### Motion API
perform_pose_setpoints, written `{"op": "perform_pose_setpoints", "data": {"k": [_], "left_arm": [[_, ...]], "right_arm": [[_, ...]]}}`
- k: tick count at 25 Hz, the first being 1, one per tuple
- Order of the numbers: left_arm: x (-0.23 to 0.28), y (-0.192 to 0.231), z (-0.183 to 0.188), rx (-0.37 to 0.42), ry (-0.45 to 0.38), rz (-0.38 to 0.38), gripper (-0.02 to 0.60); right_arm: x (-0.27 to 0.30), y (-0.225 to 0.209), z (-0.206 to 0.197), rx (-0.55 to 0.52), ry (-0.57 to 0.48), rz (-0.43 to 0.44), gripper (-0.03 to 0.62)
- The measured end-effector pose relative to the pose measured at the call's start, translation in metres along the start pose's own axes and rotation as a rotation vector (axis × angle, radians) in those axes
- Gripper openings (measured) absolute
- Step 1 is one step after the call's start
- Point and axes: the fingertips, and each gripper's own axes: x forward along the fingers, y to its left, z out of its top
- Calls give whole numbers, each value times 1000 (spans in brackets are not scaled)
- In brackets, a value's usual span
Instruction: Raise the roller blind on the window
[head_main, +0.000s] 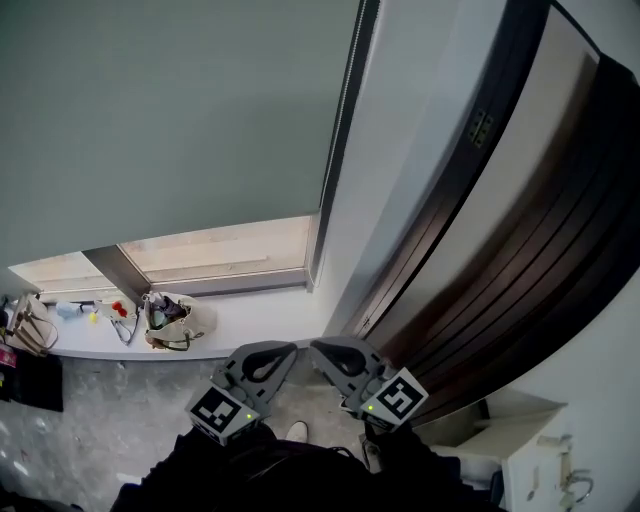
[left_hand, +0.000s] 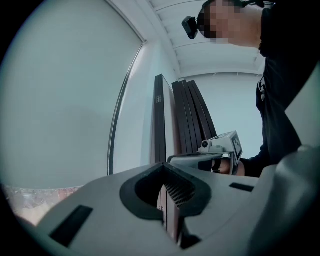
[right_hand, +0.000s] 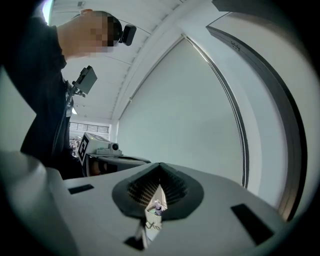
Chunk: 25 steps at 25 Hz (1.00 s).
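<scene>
A grey-green roller blind (head_main: 170, 110) covers most of the window, and a strip of glass (head_main: 220, 250) shows below its bottom edge. Its bead chain (head_main: 335, 150) hangs down the blind's right side. Low and close to the person, my left gripper (head_main: 280, 352) and right gripper (head_main: 325, 350) sit side by side, tips nearly touching, both shut and empty, well short of the chain. The left gripper view has its shut jaws (left_hand: 167, 187) with the blind (left_hand: 60, 100) and chain (left_hand: 121, 115) beyond. In the right gripper view, the blind (right_hand: 190, 115) and chain (right_hand: 236, 117) rise above the shut jaws (right_hand: 159, 192).
A white windowsill (head_main: 230, 325) carries a tan bag (head_main: 170, 322) and small items. Dark wooden panels (head_main: 500, 230) stand right of the window frame. A white cabinet (head_main: 530, 450) is at the lower right. The person's dark sleeves fill the bottom edge.
</scene>
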Motion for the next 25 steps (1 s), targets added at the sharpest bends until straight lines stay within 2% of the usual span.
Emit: {"op": "perform_pose_setpoints", "data": {"k": [6,10,17,23,24,25], "left_arm": [[33,53,3,1,-7,-46,6],[56,94,7,-4,-3,-88,6],[97,163,29,16,-4,-190,6],[132,204,45,26,-13,-297,8],[139,208,47,21,-16,-316,19],[146,211,49,8,-10,-334,56]], "right_arm": [[29,-47,9,-25,-42,-62,2],[52,-82,11,-33,-15,-133,2],[94,-136,17,-29,1,-256,2],[117,-166,15,-32,-1,-354,2],[117,-169,15,-31,-5,-371,2],[116,-171,15,-30,-7,-388,2]]}}
